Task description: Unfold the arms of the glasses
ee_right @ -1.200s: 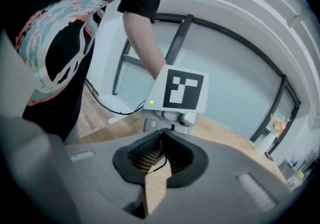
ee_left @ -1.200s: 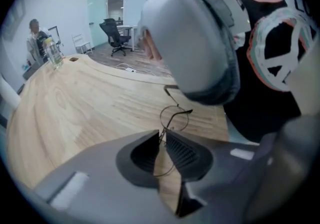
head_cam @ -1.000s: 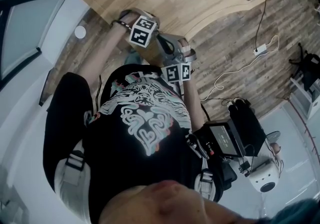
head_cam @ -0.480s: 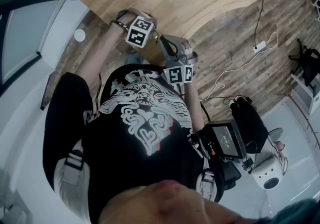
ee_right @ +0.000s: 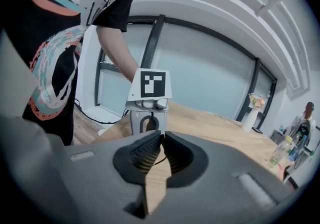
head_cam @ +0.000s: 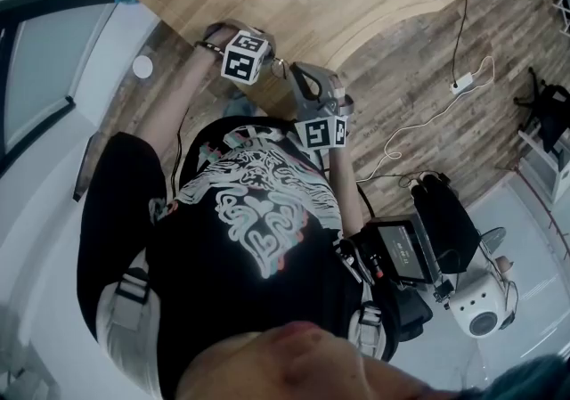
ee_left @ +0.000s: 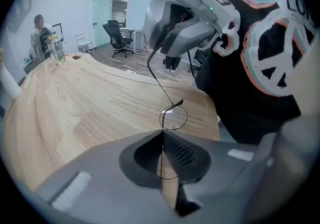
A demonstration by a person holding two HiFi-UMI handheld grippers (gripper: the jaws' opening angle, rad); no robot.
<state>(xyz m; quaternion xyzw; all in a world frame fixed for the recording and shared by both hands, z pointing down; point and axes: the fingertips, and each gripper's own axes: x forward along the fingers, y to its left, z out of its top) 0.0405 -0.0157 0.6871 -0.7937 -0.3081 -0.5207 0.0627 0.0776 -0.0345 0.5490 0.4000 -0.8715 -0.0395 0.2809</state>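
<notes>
The left tongs [ee_left: 162,135] are clenched on the glasses [ee_left: 173,117]. A thin wire rim runs down between the two ribbed pads, and one round lens ring stands out just beyond the tips, at 12 o'clock from them. From this ring a thin dark wire rises toward 11 o'clock, up to the right tongs [ee_right: 161,140], which hang over the glasses in the left gripper view.

The right tongs are clenched too. In their own view the pads meet at the tips, and a fine dark wire of the glasses crosses the small gap lower between them (which part of the frame it is, I cannot tell). Straight ahead of them, at 12 o'clock, the left tongs show from the front.

The glasses are held up over the near edge of the wooden tabletop [ee_left: 85,103]. In the head view both grippers are close together at 12 o'clock from the person's black printed shirt [head_cam: 258,229], over the edge of the tabletop. The glasses are too small to see there. A pale vase [ee_right: 248,118] stands far back on the tabletop, at 3 o'clock in the right gripper view.
</notes>
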